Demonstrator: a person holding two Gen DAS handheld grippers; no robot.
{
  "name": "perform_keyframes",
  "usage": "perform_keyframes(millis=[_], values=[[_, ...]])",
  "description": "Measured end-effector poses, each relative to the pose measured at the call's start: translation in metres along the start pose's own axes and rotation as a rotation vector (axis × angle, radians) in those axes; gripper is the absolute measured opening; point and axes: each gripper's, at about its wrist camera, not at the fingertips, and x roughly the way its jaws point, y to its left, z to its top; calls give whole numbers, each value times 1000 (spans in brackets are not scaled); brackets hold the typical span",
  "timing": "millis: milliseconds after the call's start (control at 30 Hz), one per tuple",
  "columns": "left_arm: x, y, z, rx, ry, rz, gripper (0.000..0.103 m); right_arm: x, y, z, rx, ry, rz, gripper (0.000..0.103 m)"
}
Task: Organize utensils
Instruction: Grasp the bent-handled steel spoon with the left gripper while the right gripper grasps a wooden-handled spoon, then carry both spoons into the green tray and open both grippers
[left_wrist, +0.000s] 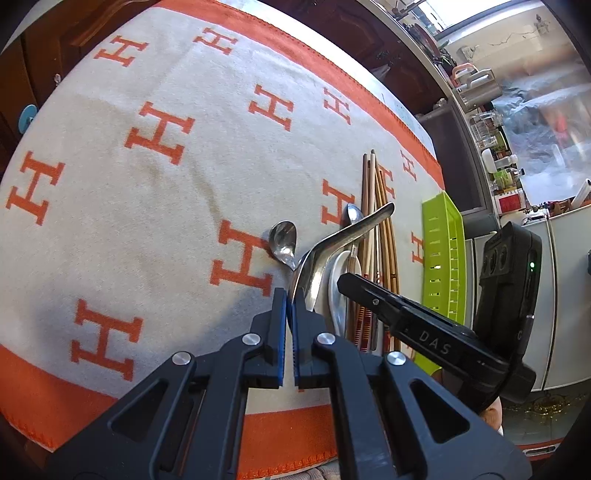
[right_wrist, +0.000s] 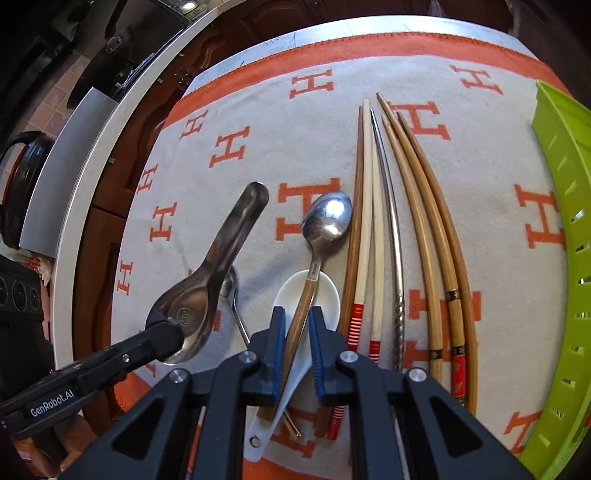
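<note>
My left gripper (left_wrist: 289, 297) is shut on the bowl rim of a large steel soup spoon (left_wrist: 332, 243), which is lifted off the cloth with its handle pointing up and right. The right wrist view shows that same gripper (right_wrist: 162, 330) pinching the soup spoon (right_wrist: 207, 280). My right gripper (right_wrist: 297, 317) is shut on the brown handle of a wooden-handled spoon (right_wrist: 327, 218), which lies across a white ceramic spoon (right_wrist: 325, 295). A small steel spoon (left_wrist: 283, 240) rests on the cloth beside them. Several chopsticks (right_wrist: 388, 221) lie side by side to the right.
A lime-green slotted tray (right_wrist: 561, 221) stands at the right edge of the table, also seen as the green tray (left_wrist: 443, 258). The orange and cream patterned cloth (left_wrist: 147, 184) covers the table. Dark wooden cabinets and a counter lie beyond the far edge.
</note>
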Motion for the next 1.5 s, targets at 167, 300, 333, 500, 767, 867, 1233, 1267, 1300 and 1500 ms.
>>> perform_keyframes(millis=[167, 300, 333, 500, 767, 867, 1233, 1267, 1300, 1500], values=[[-6, 0, -4, -12, -17, 29, 0, -2, -6, -4, 26, -14, 69, 7], [-12, -3, -7, -23, -31, 35, 0, -12, -12, -6, 51, -35, 116, 7], [-14, -4, -7, -26, -37, 36, 0, -16, -13, -7, 57, -41, 127, 7], [-27, -13, -7, -38, -68, 35, 0, -37, -23, -12, 93, -88, 163, 7], [-27, -73, -10, 60, -65, 29, 0, -89, -63, -27, 178, -191, 189, 7], [-19, -107, -15, 118, -45, 20, 0, -108, -85, -35, 214, -229, 170, 7], [42, -235, -47, 312, 8, 80, 1, -160, -178, -65, 339, -336, 15, 7], [48, -241, -49, 319, 11, 90, 1, -161, -184, -67, 345, -340, 4, 7], [55, -247, -51, 324, 16, 101, 1, -162, -190, -69, 348, -342, -10, 7], [94, -271, -63, 352, 37, 170, 1, -161, -219, -73, 356, -315, -38, 8]])
